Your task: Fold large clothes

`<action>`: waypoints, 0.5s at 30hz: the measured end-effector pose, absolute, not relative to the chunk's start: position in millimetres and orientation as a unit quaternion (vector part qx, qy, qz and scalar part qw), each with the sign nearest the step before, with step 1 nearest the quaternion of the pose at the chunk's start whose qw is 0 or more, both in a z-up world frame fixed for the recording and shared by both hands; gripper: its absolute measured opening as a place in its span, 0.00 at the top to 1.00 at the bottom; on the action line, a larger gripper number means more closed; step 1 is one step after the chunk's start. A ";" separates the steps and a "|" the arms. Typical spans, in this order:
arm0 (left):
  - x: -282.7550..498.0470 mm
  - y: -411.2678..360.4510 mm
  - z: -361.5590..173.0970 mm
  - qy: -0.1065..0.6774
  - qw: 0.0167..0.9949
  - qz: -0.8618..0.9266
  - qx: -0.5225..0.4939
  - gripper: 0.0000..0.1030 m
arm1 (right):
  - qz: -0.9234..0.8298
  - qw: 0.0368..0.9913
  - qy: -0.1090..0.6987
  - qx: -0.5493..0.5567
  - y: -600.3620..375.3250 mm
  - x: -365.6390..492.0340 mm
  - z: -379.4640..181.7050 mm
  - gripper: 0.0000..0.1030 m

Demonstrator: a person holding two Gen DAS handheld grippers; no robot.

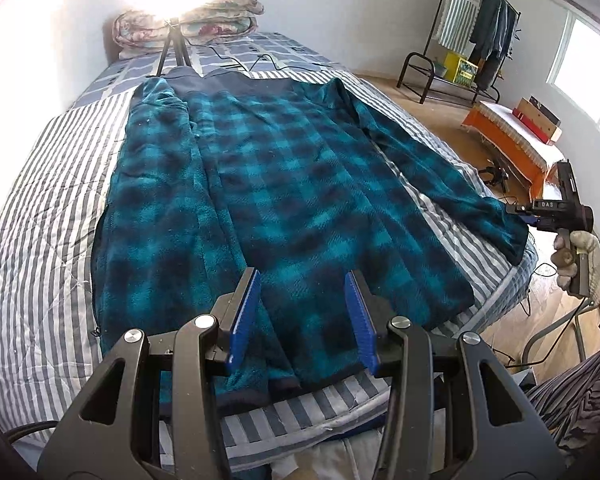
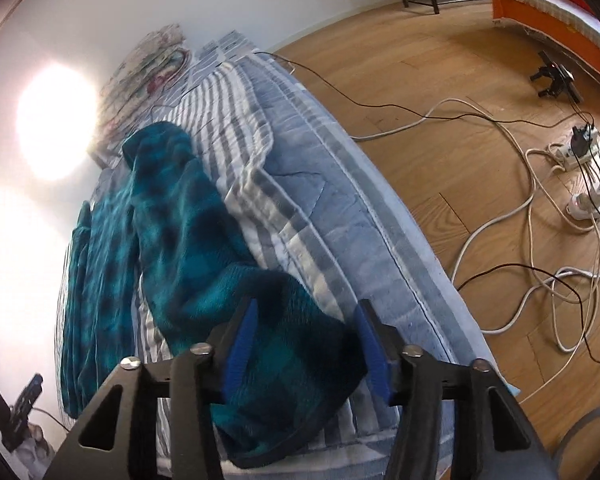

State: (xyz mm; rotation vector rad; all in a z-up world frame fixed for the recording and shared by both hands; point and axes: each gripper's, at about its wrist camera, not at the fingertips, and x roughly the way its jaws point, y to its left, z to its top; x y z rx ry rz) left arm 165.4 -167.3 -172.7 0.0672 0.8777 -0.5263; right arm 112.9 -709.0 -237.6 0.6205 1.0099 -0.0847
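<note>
A teal and navy plaid fleece jacket (image 1: pixel 284 184) lies spread on the bed, one sleeve folded over its left side. My left gripper (image 1: pixel 302 316) hovers over the near hem, open, blue pads (image 1: pixel 244 320) apart with the fabric lying flat under them. The other sleeve (image 1: pixel 440 176) stretches to the bed's right edge. There my right gripper (image 1: pixel 526 216) meets the cuff, held by a gloved hand (image 1: pixel 584 264). In the right wrist view the right gripper (image 2: pixel 308 346) straddles the sleeve end (image 2: pixel 292 360). The fabric fills the gap between the pads (image 2: pixel 242 344) without being pinched flat.
A striped quilt (image 1: pixel 48 208) covers the bed, with folded bedding (image 1: pixel 188 16) and a tripod (image 1: pixel 174 48) at the far end. Right of the bed, cables and power strips (image 2: pixel 572 152) lie on the wood floor. An orange-draped bench (image 1: pixel 516 136) and a clothes rack (image 1: pixel 476 28) stand beyond.
</note>
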 end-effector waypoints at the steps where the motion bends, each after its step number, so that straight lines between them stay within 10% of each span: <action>1: 165.4 -167.2 -173.0 0.420 0.871 -0.255 0.033 0.57 | -0.036 0.829 0.477 0.290 -707.4 110.8 -234.9 0.65; 5: 162.9 -168.9 -170.4 0.417 0.870 -0.260 0.034 0.57 | -0.042 0.830 0.486 0.272 -699.7 105.6 -225.8 0.95; 15: 161.3 -169.7 -159.5 0.420 0.866 -0.270 0.008 0.57 | 0.074 0.873 0.423 0.232 -614.2 109.8 -145.8 0.99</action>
